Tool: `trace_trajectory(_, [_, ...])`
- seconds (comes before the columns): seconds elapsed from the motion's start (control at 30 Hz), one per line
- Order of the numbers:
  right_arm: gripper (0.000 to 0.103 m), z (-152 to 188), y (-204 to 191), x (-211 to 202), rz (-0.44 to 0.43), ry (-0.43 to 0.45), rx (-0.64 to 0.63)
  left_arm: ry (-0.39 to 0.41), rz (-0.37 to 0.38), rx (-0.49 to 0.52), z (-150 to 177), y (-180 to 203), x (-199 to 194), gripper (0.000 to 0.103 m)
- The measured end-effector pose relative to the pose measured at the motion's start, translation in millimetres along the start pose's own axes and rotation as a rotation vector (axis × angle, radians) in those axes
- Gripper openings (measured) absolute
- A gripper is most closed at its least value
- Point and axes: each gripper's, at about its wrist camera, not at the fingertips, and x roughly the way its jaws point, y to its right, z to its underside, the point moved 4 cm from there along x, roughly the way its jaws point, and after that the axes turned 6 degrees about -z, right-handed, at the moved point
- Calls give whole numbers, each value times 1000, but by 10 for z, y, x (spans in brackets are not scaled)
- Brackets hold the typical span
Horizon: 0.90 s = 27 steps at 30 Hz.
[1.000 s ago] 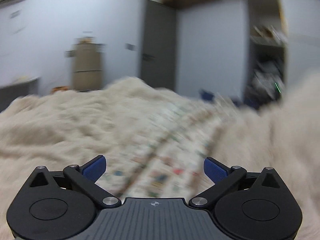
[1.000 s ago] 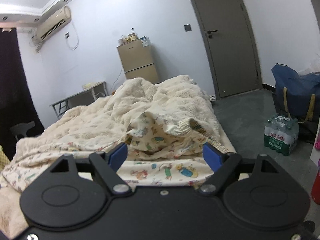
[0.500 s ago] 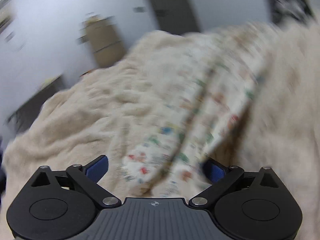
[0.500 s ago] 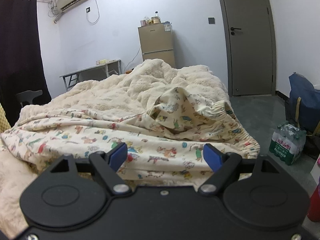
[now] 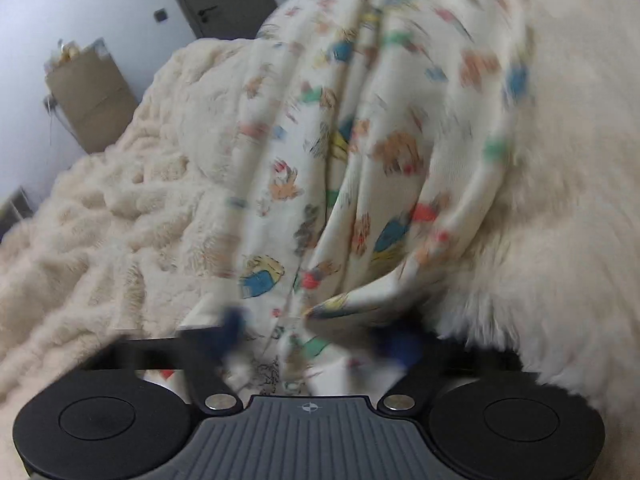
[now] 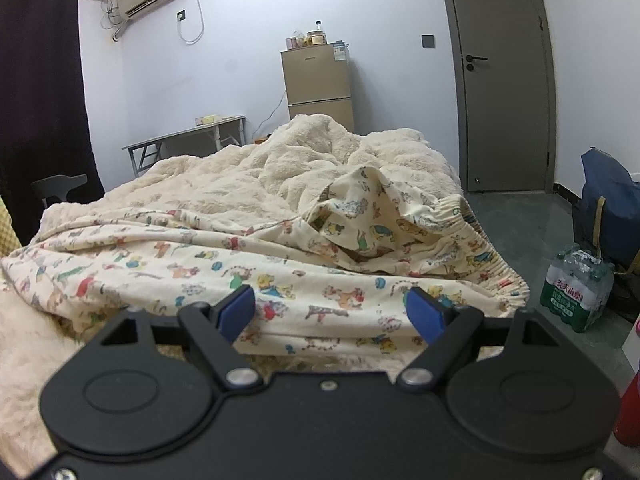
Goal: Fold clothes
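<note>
Left gripper (image 5: 316, 334) – jaws just closing, blurred, printed pants (image 5: 360, 160) bunched between them, apparently not yet pinched. Right gripper (image 6: 336, 314) – jaws wide, holding nothing, just above the pants' near edge. Pants lie across the fleece blanket (image 6: 224, 176).

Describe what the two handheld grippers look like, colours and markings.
Both are black with two round housings, silver pivot screws and blue finger pads. The left gripper has a grey ribbed centre plate bearing a small crosshair mark; the right gripper is plain black there. No hands or sleeves show.
</note>
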Motion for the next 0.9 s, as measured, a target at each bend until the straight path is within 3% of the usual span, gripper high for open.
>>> trace_trajectory(0.13, [82, -18, -19, 9, -1, 0, 3, 27, -213, 56, -204, -227, -145, 16])
trace_trajectory(0.3, [82, -23, -53, 16, -6, -3, -7, 119, -522, 43, -627, -875, -465, 15])
trace_trajectory(0.43, [82, -7, -32, 7, -5, -4, -19, 205, -682, 28, -1124, -1209, -865, 15])
trace_trajectory(0.5, [82, -3, -8, 8, -5, -5, -16, 224, -711, 13, -1256, -1313, -982, 19])
trace_trajectory(0.6, [82, 8, 10, 16, -7, -10, -12, 183, -736, -60, -1178, -1491, -998, 41])
trace_trajectory(0.67, [82, 10, 9, 14, -10, -12, -17, 92, -730, -126, -930, -1595, -889, 70])
trace_trajectory(0.77, [82, -12, 18, -1, -30, -10, -6, -131, -607, -294, -180, -1677, -614, 74])
trace_trajectory(0.9, [82, -197, 188, -75, -39, 33, 76, -170, -520, -473, 398, -1600, -644, 75])
